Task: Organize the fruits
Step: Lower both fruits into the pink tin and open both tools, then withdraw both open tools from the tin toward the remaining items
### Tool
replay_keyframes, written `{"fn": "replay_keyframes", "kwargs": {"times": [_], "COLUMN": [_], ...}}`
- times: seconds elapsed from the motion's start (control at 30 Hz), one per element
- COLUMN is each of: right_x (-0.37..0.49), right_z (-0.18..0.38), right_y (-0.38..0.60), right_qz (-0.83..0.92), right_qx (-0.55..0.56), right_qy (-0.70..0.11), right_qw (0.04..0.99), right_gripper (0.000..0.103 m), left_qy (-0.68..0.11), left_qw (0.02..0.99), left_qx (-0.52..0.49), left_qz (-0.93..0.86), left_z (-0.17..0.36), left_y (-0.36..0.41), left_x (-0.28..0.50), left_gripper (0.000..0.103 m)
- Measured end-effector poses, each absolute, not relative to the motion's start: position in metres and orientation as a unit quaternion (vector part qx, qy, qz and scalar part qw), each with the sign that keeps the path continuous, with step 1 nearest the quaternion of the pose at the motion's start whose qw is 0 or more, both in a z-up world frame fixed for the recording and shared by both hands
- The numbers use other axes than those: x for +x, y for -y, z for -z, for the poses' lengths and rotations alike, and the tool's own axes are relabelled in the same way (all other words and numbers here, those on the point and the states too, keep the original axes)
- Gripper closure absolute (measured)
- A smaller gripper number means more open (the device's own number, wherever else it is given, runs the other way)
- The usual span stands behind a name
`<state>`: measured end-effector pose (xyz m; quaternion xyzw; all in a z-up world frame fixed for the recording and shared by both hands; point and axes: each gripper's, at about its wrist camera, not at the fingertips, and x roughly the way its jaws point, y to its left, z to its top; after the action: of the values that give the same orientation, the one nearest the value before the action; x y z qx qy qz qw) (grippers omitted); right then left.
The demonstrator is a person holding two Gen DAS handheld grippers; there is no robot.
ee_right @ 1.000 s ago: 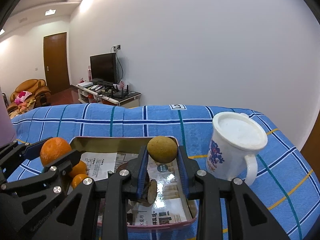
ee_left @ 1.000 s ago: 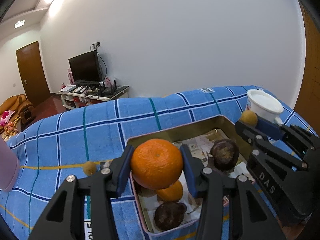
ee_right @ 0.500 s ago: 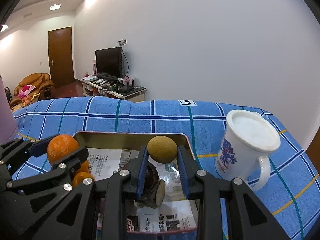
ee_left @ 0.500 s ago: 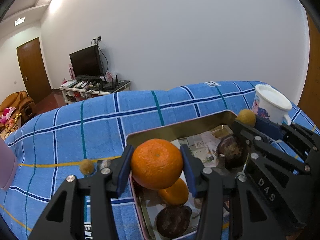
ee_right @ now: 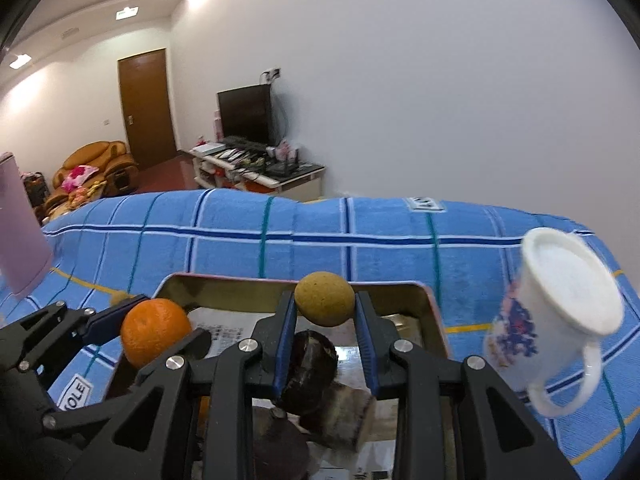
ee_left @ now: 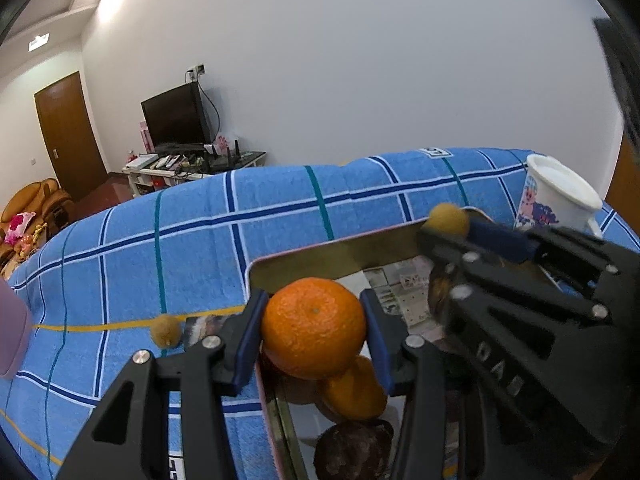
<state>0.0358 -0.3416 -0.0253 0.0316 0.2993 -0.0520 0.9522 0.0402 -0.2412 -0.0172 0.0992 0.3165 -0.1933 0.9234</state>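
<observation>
My left gripper (ee_left: 314, 330) is shut on an orange (ee_left: 314, 326), held above the left end of a metal tray (ee_left: 340, 248) lined with newspaper. My right gripper (ee_right: 325, 300) is shut on a small tan round fruit (ee_right: 325, 299), held above the same tray (ee_right: 434, 316). The right gripper also shows in the left wrist view (ee_left: 450, 222); the left gripper with the orange shows in the right wrist view (ee_right: 154, 332). In the tray lie another orange (ee_left: 354, 390) and dark brown fruits (ee_left: 352, 450) (ee_right: 310, 366). A second small tan fruit (ee_left: 165, 330) lies on the cloth left of the tray.
The tray sits on a table covered by a blue checked cloth (ee_left: 200, 248). A white mug (ee_right: 560, 320) with a blue print stands right of the tray. A pink container (ee_right: 20, 232) stands at the far left. A TV stand, a door and a sofa are behind.
Both grippers have risen and tilted a little, each still holding its fruit. The mug and the tray's far rim sit further right and lower in the views.
</observation>
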Motion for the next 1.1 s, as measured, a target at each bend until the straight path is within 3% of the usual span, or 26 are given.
{"fn": "replay_keyframes", "kwargs": {"times": [0.23,0.33,0.4,0.43,0.47,0.53,0.6,1.1], "right_x": [0.042,0.042,0.040,0.038,0.035,0.028,0.025,0.011], "right_z": [0.035,0.036,0.036,0.035,0.033,0.027,0.024,0.019], "right_y": [0.349,0.352,0.355,0.355,0.356,0.356,0.354,0.346], "right_qz": [0.013,0.012,0.012,0.010,0.008,0.011,0.016,0.042], "right_qx": [0.078,0.091,0.098,0.101,0.105,0.103,0.099,0.088], "right_qy": [-0.318,-0.318,-0.315,-0.311,-0.304,-0.281,-0.269,-0.242], "right_qw": [0.945,0.944,0.944,0.945,0.947,0.954,0.958,0.965], "right_gripper": [0.071,0.068,0.055,0.042,0.035,0.034,0.033,0.033], "left_qy": [-0.320,-0.312,-0.301,-0.292,-0.283,-0.269,-0.261,-0.268], "left_qw": [0.921,0.927,0.932,0.935,0.938,0.941,0.943,0.945], "left_qx": [0.097,0.099,0.094,0.090,0.091,0.097,0.103,0.083], "left_qz": [0.197,0.183,0.177,0.180,0.179,0.178,0.180,0.167], "left_z": [0.017,0.015,0.011,0.008,0.006,0.002,0.000,-0.007], "left_y": [0.240,0.238,0.236,0.235,0.235,0.236,0.236,0.206], "left_x": [0.040,0.038,0.036,0.033,0.031,0.027,0.023,0.022], "left_gripper": [0.048,0.028,0.008,0.007,0.005,0.004,0.000,0.000]}}
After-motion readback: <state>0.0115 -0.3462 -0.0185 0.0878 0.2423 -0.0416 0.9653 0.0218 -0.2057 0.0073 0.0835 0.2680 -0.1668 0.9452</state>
